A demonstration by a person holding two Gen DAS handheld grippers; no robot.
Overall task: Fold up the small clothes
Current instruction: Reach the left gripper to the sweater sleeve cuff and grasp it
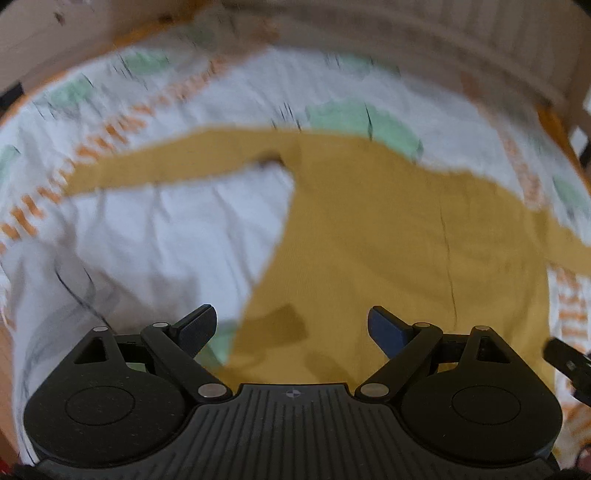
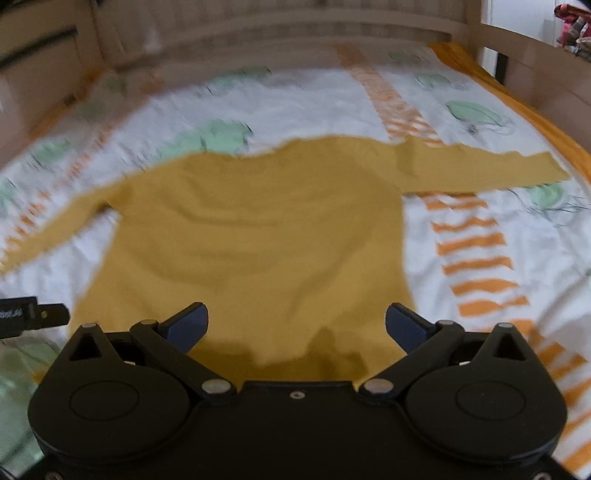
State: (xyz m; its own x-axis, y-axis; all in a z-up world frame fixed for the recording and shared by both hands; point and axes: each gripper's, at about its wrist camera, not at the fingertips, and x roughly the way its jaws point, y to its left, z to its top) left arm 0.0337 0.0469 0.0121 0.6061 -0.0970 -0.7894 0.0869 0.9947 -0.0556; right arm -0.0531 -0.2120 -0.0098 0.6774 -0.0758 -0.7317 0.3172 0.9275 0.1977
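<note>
A mustard-yellow long-sleeved top lies flat on a bed, both sleeves spread out sideways. In the left wrist view the same top fills the right half, with one sleeve reaching left. My left gripper hovers open over the top's lower left edge, nothing between its fingers. My right gripper is open too, above the hem's middle, holding nothing. The other sleeve stretches to the right. Both views are motion-blurred.
The bed is covered by a white sheet printed with orange stripes and green shapes. A wooden bed frame runs along the far side and right edge. Part of the other gripper shows at the left edge and at the right edge.
</note>
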